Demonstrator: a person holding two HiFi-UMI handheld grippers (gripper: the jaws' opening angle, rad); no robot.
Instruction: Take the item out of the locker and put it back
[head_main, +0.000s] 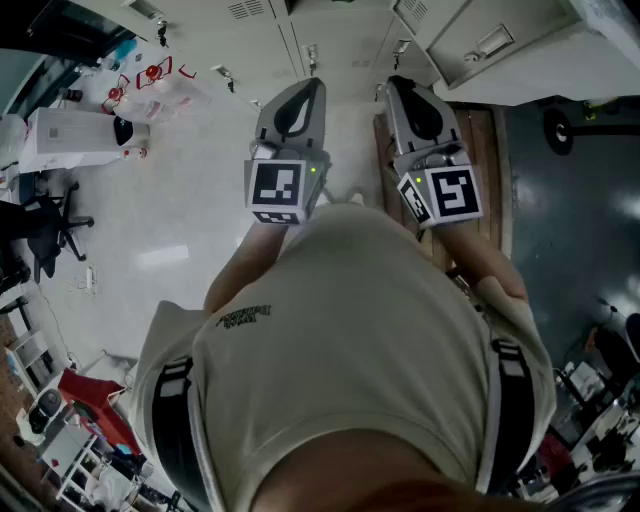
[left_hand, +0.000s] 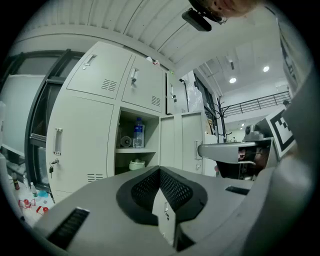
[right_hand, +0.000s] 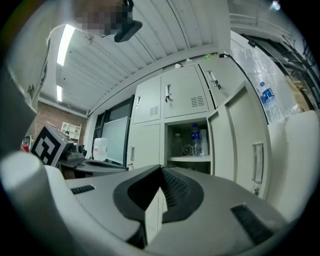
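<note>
Cream metal lockers (left_hand: 95, 125) line the wall ahead, above a pale glossy floor (head_main: 170, 210). One locker compartment (left_hand: 120, 150) stands open, its door (right_hand: 247, 150) swung to the right. A water bottle (left_hand: 138, 133) stands upright on its upper shelf, just beside a small roll (left_hand: 126, 142) lying on its side. A pale lidded pot (left_hand: 136, 164) sits on the shelf below. The left gripper (left_hand: 160, 171) and the right gripper (right_hand: 160, 173) are held level in front of the person's beige shirt (head_main: 350, 330), side by side and well apart from the locker. Each is clenched, pads meeting at the tips with nothing between them.
</note>
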